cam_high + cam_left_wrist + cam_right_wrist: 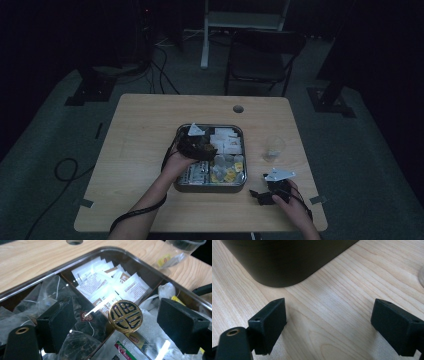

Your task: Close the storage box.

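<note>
A shallow metal tin (210,189) sits mid-table, split into compartments. It holds white sachets (107,285), mesh tea bags (50,297) and yellow-tagged bags (229,173). My left gripper (197,142) hovers over the tin's middle, jaws open. A round black-and-gold emblem (125,316) lies below the gap and no pad touches it. My right gripper (265,192) rests low on the wood at the front right, open (329,325) and empty, pointing at the tin's dark rounded corner (287,260).
A clear plastic cup (273,148) with a yellow-tagged bag inside stands right of the tin, also seen in the left gripper view as the cup (185,245). A cable hole (238,108) is at the table's far edge. A dark chair (262,57) stands behind.
</note>
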Demonstrator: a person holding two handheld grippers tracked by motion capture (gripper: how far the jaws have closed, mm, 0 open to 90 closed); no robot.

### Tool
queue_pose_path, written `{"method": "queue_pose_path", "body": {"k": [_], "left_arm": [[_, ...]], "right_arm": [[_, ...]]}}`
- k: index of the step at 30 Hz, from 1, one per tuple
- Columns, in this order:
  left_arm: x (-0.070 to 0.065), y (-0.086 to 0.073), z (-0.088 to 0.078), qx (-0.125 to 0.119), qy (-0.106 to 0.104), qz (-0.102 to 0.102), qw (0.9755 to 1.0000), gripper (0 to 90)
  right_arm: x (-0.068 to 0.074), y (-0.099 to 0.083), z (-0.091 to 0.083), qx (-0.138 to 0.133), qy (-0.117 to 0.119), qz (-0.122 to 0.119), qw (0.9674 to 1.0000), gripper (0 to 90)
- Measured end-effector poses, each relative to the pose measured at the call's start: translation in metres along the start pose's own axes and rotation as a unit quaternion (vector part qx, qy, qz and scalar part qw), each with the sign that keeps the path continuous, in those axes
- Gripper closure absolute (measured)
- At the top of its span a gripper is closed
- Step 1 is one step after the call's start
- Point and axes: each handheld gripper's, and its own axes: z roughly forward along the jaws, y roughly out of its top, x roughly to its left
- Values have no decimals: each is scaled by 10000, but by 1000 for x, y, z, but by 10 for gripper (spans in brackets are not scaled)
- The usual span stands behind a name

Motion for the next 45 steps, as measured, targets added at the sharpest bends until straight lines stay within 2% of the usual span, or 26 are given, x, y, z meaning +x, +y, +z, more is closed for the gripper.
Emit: {"method": "queue_pose_path", "body": {"k": [2,4,6,8,13,19,27,32,38,45], "left_arm": [[1,-1,-4,-28,27,0,10000,150],[2,-3,-7,-26,72,-51,10000,97],[4,-6,-9,-60,76,-62,9999,97],[7,-8,-11,-32,55,-133,9999,9],[10,-14,-19,-68,76,-146,9998,10],[14,-20,-28,-167,243,-43,9996,11],[23,-28,-40,-264,401,-188,9987,11],[28,-35,-46,-245,452,-228,9984,11],[35,-43,-58,-296,500,-290,9979,11],[44,-55,-73,-322,660,-357,9967,11]], "right_arm": [[0,0,0,-1,-1,0,10000,126],[0,0,0,0,0,-1,10000,126],[0,0,0,-1,0,1,10000,127],[0,0,0,0,0,0,10000,126],[0,0,0,0,0,0,10000,126],[0,0,0,0,0,-1,10000,126],[0,0,0,0,0,-1,10000,126],[0,0,0,0,-1,0,10000,126],[0,0,0,-1,-2,-3,10000,126],[0,0,0,0,0,0,10000,126]]}}
